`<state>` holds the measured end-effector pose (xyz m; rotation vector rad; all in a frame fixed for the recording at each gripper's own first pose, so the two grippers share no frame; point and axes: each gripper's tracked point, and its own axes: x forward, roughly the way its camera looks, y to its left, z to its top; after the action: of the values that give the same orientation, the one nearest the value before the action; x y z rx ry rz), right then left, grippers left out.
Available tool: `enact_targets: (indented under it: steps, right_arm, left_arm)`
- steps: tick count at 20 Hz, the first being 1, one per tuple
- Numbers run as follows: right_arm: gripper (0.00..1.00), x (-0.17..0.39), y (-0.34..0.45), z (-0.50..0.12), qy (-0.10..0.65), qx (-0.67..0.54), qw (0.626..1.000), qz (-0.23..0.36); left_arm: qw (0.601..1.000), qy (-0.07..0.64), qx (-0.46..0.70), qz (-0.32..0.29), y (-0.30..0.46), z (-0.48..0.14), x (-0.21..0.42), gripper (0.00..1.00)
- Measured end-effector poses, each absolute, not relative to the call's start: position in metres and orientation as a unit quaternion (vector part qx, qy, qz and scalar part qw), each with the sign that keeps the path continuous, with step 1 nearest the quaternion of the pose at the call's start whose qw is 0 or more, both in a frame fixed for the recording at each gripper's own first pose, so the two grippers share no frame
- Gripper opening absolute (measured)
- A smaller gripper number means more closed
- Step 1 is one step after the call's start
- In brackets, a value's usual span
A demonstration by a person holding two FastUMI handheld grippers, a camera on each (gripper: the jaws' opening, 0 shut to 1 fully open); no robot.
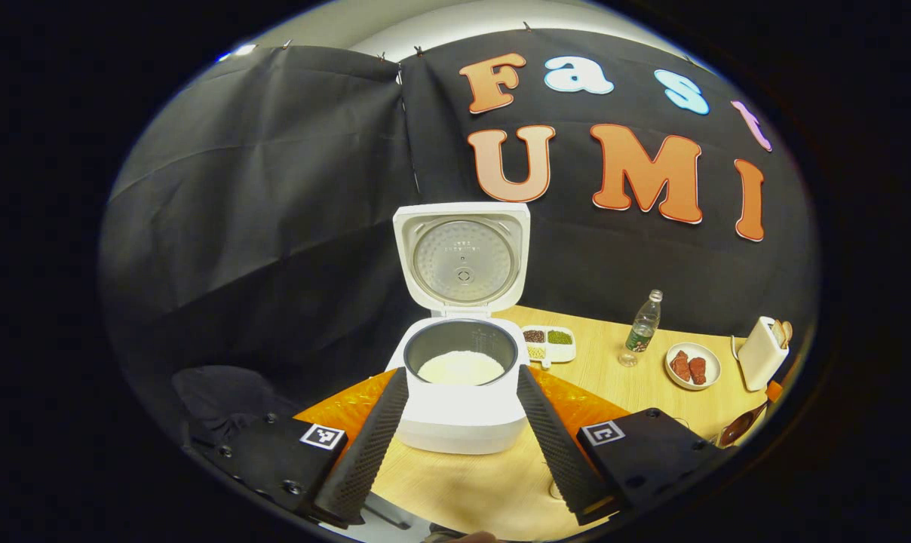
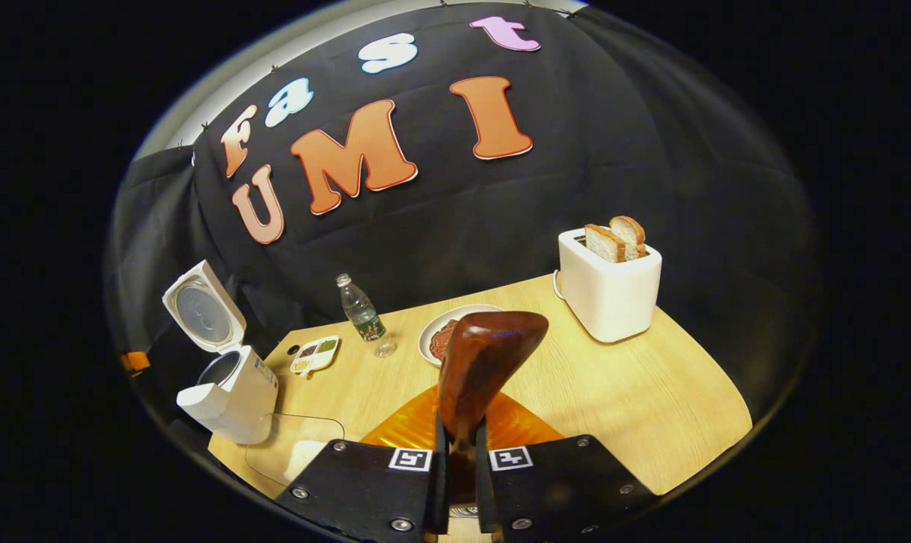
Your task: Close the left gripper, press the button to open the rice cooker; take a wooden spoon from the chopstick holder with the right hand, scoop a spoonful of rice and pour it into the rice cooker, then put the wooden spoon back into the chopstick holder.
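The white rice cooker (image 1: 461, 422) stands straight ahead with its lid (image 1: 461, 260) swung up. White rice lies in its dark inner pot (image 1: 461, 367). My left gripper (image 1: 461, 375) is open, its fingers (image 1: 372, 445) reaching either side of the cooker's front without touching it. My right gripper (image 2: 459, 445) is shut on the handle of the wooden spoon (image 2: 489, 358). The spoon's glossy brown bowl points up and away, and I see no rice on it. In the right gripper view the open rice cooker (image 2: 233, 392) is at the far left. A brown spoon bowl (image 1: 738, 427) shows at the right edge of the left gripper view.
An orange mat (image 2: 418, 426) lies on the wooden table (image 2: 651, 400), with a clear container of white rice (image 2: 293, 450) beside the cooker. Further back are a divided dish of beans (image 2: 316, 353), a water bottle (image 2: 361, 313), a plate (image 2: 433, 320) and a toaster holding bread (image 2: 610, 294).
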<state>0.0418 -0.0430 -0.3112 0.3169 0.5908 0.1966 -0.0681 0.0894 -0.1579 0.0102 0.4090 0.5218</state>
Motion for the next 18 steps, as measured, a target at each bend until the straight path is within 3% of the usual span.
enact_targets:
  steps: [1, 2, 3, 6, 7, 8, 12, 13, 14, 15, 17, 18]
  right_arm:
    - [0.13, 0.040, -0.043, -0.316, 0.290, 0.153, 0.940, 0.097]
    - [0.13, 0.039, -0.043, -0.321, 0.290, 0.154, 0.939, 0.098]
    - [0.14, 0.038, -0.044, -0.326, 0.287, 0.157, 0.940, 0.096]
    - [0.14, 0.030, -0.046, -0.351, 0.302, 0.157, 0.936, 0.090]
    - [0.14, 0.029, -0.044, -0.355, 0.303, 0.163, 0.935, 0.089]
    - [0.14, 0.026, -0.043, -0.358, 0.304, 0.171, 0.933, 0.089]
    - [0.18, 0.019, -0.042, -0.379, 0.330, 0.178, 0.924, 0.076]
    - [0.13, 0.021, -0.044, -0.374, 0.327, 0.183, 0.924, 0.071]
    - [0.19, 0.023, -0.045, -0.375, 0.327, 0.190, 0.923, 0.066]
    - [0.11, 0.023, -0.049, -0.375, 0.330, 0.193, 0.922, 0.056]
    - [0.27, 0.019, -0.060, -0.379, 0.343, 0.190, 0.919, 0.032]
    - [0.19, 0.016, -0.065, -0.378, 0.349, 0.190, 0.917, 0.023]
  left_arm:
    - [0.945, 0.204, 0.005, 0.255, 0.088, -0.159, -0.068, 0.98]
    - [0.945, 0.206, 0.008, 0.255, 0.087, -0.159, -0.068, 0.92]
    - [0.945, 0.207, 0.011, 0.253, 0.085, -0.159, -0.067, 0.98]
    - [0.947, 0.206, 0.022, 0.246, 0.078, -0.156, -0.064, 0.98]
    - [0.948, 0.205, 0.024, 0.244, 0.078, -0.155, -0.063, 0.92]
    - [0.948, 0.205, 0.025, 0.241, 0.076, -0.153, -0.059, 0.98]
    - [0.953, 0.188, 0.024, 0.234, 0.086, -0.137, -0.040, 0.98]
    - [0.955, 0.181, 0.023, 0.235, 0.091, -0.130, -0.032, 0.98]
    - [0.957, 0.173, 0.024, 0.234, 0.097, -0.121, -0.026, 0.98]
    - [0.958, 0.165, 0.023, 0.233, 0.102, -0.114, -0.019, 0.98]
    - [0.963, 0.147, 0.015, 0.227, 0.114, -0.095, -0.003, 0.98]
    - [0.964, 0.138, 0.012, 0.228, 0.124, -0.085, 0.006, 0.98]
